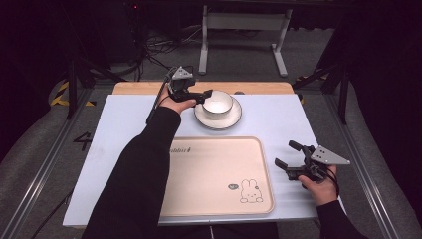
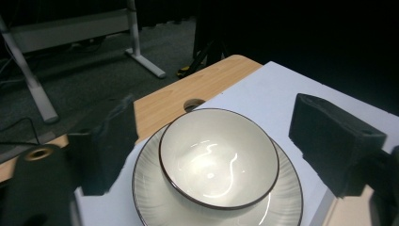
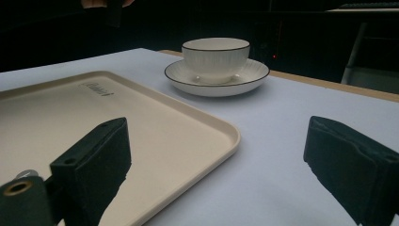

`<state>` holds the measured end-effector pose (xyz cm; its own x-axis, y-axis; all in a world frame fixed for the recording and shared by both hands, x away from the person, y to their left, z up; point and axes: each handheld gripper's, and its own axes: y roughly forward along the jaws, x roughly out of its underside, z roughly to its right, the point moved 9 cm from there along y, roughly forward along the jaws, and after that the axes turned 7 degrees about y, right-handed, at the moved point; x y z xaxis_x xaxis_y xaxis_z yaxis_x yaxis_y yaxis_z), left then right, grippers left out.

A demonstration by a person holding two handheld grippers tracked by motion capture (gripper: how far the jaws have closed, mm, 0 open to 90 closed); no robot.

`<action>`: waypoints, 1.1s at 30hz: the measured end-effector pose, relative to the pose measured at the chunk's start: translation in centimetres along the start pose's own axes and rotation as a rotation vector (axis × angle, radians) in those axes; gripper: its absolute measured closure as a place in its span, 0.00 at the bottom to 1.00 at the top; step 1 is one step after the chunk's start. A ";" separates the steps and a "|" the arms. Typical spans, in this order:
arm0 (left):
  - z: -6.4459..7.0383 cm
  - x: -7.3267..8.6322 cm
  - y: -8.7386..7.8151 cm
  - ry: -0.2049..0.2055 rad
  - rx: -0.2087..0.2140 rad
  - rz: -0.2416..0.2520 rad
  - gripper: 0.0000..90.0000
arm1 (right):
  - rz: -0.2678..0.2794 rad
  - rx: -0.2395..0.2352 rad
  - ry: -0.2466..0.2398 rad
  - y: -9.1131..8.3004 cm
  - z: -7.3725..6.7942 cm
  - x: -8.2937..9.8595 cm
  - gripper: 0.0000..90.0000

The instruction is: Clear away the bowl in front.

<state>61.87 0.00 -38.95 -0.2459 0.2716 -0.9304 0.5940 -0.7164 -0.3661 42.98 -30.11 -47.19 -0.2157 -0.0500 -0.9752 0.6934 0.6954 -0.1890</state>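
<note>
The left gripper [image 1: 203, 94] was held at the far side of the table [image 1: 124, 124], its jaws spread wide on either side of a white bowl [image 1: 218, 103] without touching it, though from above the nearer jaw was hard to pick out against the person's dark sleeve. The bowl was glossy, faintly ribbed and dark-rimmed, and sat upright in the middle of a matching saucer [image 1: 218, 119] just beyond the far edge of a beige tray [image 1: 209, 174], whose near part was cut off in the right gripper view. The right gripper [image 1: 288, 157] was held low over the table just to the right of the tray, well apart from the bowl, its jaws also wide apart and holding nothing.
</note>
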 end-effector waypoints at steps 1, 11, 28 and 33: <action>-0.3 0.1 0.2 -0.016 -0.008 -0.003 0.21 | 0.000 0.000 0.001 0.0 0.0 0.0 0.09; -1.7 2.0 2.6 -0.124 -0.022 -0.096 0.17 | -0.002 -0.004 -0.002 0.0 0.0 0.0 0.09; -1.6 4.8 4.9 -0.164 -0.001 -0.228 0.29 | 0.006 -0.012 0.008 -0.1 0.0 0.0 0.09; -1.3 5.3 5.6 -0.203 0.015 -0.245 0.31 | 0.008 -0.011 0.008 -0.1 0.0 0.0 0.09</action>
<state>64.88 -1.75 -45.99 -0.5288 0.3046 -0.7922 0.4870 -0.6555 -0.5771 42.91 -30.16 -47.13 -0.2161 -0.0388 -0.9756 0.6877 0.7032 -0.1803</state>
